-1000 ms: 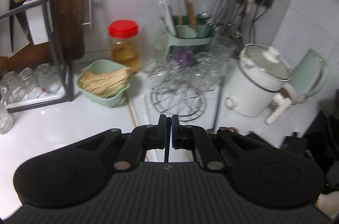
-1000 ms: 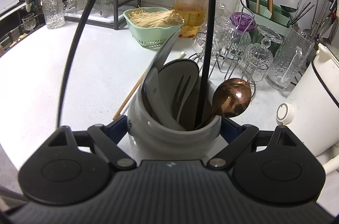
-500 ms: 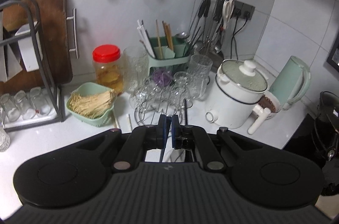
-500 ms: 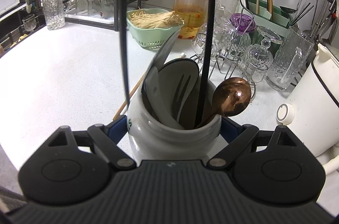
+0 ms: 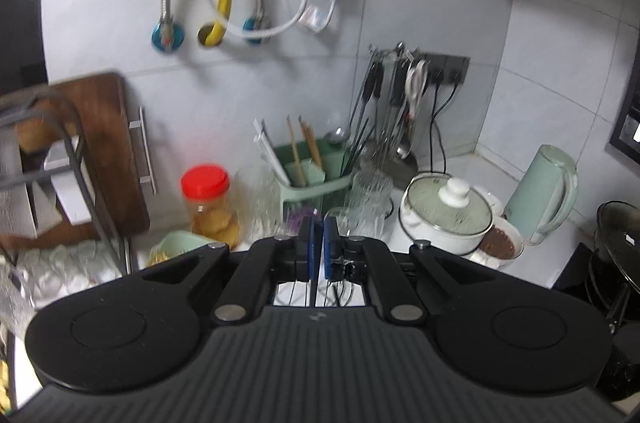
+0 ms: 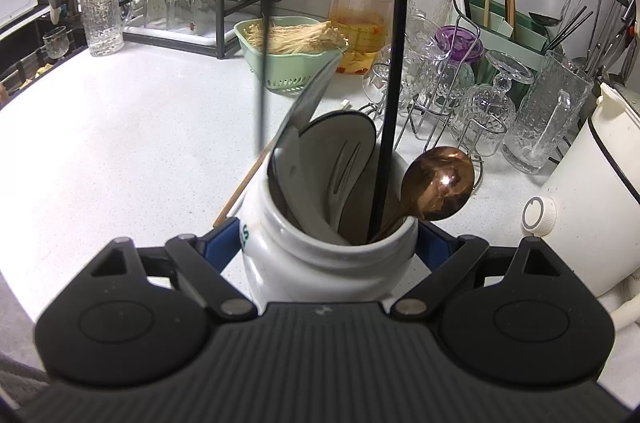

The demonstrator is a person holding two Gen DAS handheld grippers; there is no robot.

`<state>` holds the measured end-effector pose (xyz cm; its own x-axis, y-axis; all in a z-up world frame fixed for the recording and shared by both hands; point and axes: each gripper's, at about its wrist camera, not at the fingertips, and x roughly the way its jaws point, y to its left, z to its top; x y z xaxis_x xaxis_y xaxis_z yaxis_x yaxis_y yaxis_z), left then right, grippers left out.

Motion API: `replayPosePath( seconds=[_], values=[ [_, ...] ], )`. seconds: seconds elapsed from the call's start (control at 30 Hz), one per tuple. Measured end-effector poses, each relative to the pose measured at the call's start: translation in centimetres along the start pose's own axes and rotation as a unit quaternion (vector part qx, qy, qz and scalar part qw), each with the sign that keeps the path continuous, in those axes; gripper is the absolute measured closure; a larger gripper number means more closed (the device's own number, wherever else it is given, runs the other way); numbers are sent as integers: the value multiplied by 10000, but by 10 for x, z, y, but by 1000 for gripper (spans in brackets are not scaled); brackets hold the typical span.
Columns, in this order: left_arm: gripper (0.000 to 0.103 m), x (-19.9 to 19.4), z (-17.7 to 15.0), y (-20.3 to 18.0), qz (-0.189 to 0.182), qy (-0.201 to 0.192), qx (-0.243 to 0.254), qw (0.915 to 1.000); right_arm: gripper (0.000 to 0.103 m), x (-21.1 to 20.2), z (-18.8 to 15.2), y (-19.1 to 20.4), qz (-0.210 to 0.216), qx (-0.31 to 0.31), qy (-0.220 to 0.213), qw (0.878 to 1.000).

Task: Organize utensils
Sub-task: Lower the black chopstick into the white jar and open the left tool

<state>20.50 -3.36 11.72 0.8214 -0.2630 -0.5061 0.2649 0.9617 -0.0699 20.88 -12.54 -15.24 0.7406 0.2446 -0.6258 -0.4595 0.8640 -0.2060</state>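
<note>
- Utensils stand in a white crock [image 6: 320,247] near the front edge of the bench [image 6: 120,151]: a slotted spatula [image 6: 344,167], a grey turner [image 6: 298,143], a copper spoon [image 6: 438,183] and a long black handle [image 6: 394,63] rising out of the top of the view.
- Right gripper [image 6: 328,247] clamped on the crock from both sides, jaws about as wide as the crock's body, probably to keep it from tipping while things go in.
- Left gripper [image 5: 319,247] held well above the bench, jaws pinched almost together on a thin dark rod [image 6: 262,63] that hangs tip-down just left of the crock in the right wrist view; likely the next piece for the crock.
- Open bench to the left of the crock and toward the left corner; a loose chopstick [image 6: 244,187] lies just beside the crock there.
- Crowded right side: glasses on a wire rack [image 6: 472,91], a white cooker [image 6: 600,191] near the crock, a green basket [image 6: 288,71] behind.
- Little free room inside the crock's mouth, so a straight drop looks safest.
</note>
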Motion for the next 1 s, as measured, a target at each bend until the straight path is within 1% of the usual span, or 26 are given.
replayPosePath(
  seconds=[0.3,0.53,1.0],
  values=[
    [98,-22,27,-24,-222,-311,265,9989,10,0,0,0,-2,18,-3,10000],
    [98,-35,33,-41,-433,-412,436,9973,10,0,0,0,-2,13,-6,10000],
    [98,-2,10,-53,-428,135,622,9971,10,0,-1,-1,40,14,-35,10000]
  ],
)
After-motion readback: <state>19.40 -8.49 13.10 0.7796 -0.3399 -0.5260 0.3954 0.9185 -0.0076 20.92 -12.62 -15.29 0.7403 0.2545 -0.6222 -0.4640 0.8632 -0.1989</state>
